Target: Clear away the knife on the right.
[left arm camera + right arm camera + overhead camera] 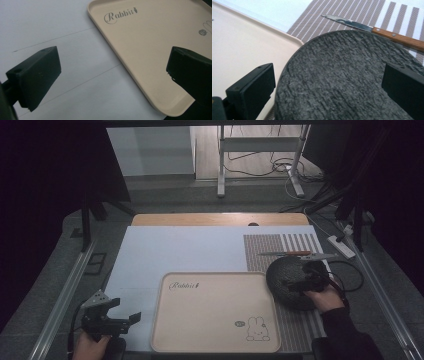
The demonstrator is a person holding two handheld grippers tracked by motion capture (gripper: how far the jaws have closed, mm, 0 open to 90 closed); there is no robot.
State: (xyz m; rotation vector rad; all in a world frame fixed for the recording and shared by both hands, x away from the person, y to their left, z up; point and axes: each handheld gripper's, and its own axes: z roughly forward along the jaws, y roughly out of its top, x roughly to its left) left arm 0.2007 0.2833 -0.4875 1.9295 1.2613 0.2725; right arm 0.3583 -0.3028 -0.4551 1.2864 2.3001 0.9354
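Your right gripper (305,282) hovers over the dark round stone plate (292,282) near the bench's right edge, its fingers (252,92) spread wide apart with nothing between them. The plate lies on the striped mat (280,245), just beside the beige tray (215,312). A wooden-handled knife (290,253) rests beyond it. Your left gripper (112,320) waits by the front-left corner, fingers apart.

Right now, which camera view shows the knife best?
The right gripper view: the knife lies close, its steel blade, wooden handle and rivets sharp, beyond the dark round plate on the striped mat. The handle's end is cut off there. The high view shows the knife whole but small and thin.
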